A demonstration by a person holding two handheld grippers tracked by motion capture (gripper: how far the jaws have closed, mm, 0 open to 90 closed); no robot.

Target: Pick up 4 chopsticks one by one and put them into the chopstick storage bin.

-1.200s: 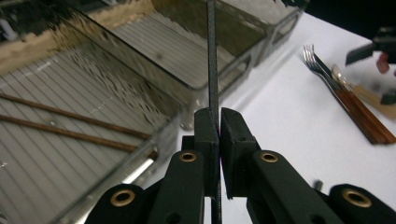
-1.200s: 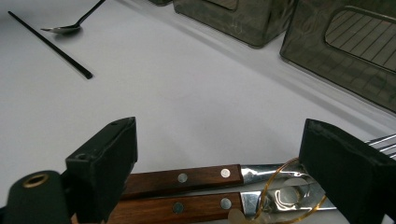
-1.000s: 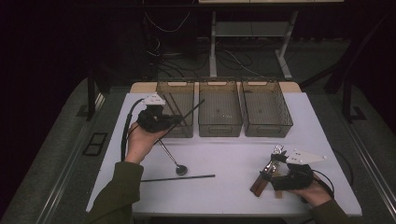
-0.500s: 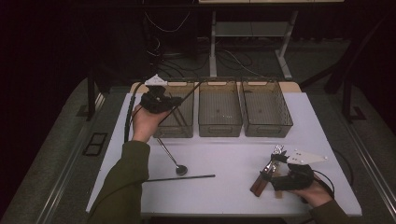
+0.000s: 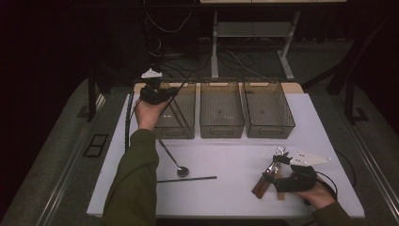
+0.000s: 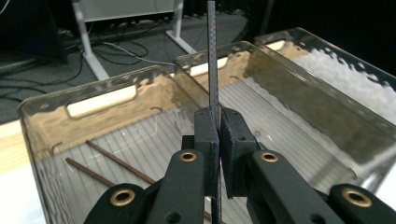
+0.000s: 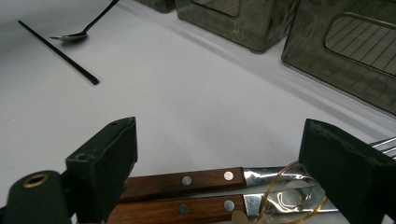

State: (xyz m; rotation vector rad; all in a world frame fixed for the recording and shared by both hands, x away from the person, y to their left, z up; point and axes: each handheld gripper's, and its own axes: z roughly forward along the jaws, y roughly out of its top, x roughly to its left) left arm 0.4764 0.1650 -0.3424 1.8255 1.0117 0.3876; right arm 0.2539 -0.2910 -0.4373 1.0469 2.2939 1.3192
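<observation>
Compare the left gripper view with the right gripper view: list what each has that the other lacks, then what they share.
Left gripper view: the left gripper shut on a black chopstick above the left bin, with two brown chopsticks on that bin's floor. Right gripper view: the right gripper open over two wooden-handled utensils, plus a spoon and another black chopstick on the table. Shared: the clear bins.

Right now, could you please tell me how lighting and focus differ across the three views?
High view: dim, surroundings black, the white table brightest. Left gripper view: the chopstick looks sharp, while the bin walls glare and ripple. Right gripper view: evenly lit, the near jaws soft, the knife blade glinting.
</observation>
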